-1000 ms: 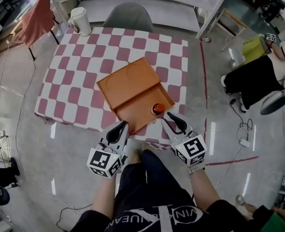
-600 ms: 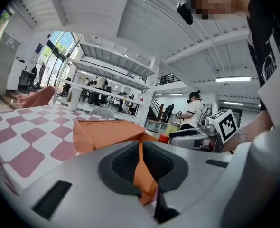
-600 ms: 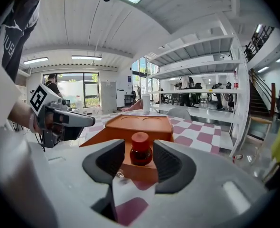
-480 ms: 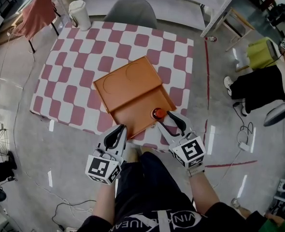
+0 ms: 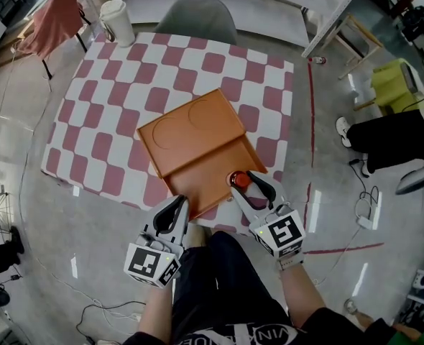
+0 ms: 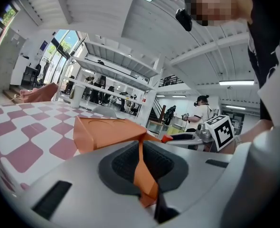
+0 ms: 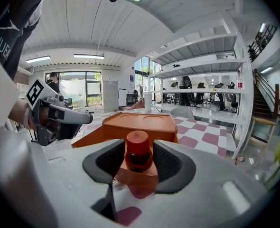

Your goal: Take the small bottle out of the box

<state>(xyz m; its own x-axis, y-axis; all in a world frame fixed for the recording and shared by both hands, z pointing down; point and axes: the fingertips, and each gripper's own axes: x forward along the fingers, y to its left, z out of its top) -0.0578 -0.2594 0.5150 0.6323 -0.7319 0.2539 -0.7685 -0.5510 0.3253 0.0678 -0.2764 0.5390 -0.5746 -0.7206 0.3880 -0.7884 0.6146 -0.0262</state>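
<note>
An open orange box [image 5: 206, 165] lies on the checkered table with its lid [image 5: 189, 124] folded back. The small bottle [image 5: 239, 180] with a red cap stands upright in the box's near right corner. My right gripper [image 5: 245, 183] reaches over the box wall. Its jaws have just been opening and now stand open, one on each side of the bottle [image 7: 138, 152]. My left gripper [image 5: 174, 208] is at the box's near left corner. It is open, with the thin orange wall edge [image 6: 146, 177] running between its pads.
A white jug [image 5: 116, 21] stands at the table's far left corner, and a grey chair [image 5: 196, 26] is behind the table. A person [image 5: 388, 131] sits to the right. Cables and a red floor line [image 5: 311, 121] run beside the table.
My right gripper has moved forward and down over the box wall, its jaws have spread, and the bottle now stands between them. The left gripper has barely moved.
</note>
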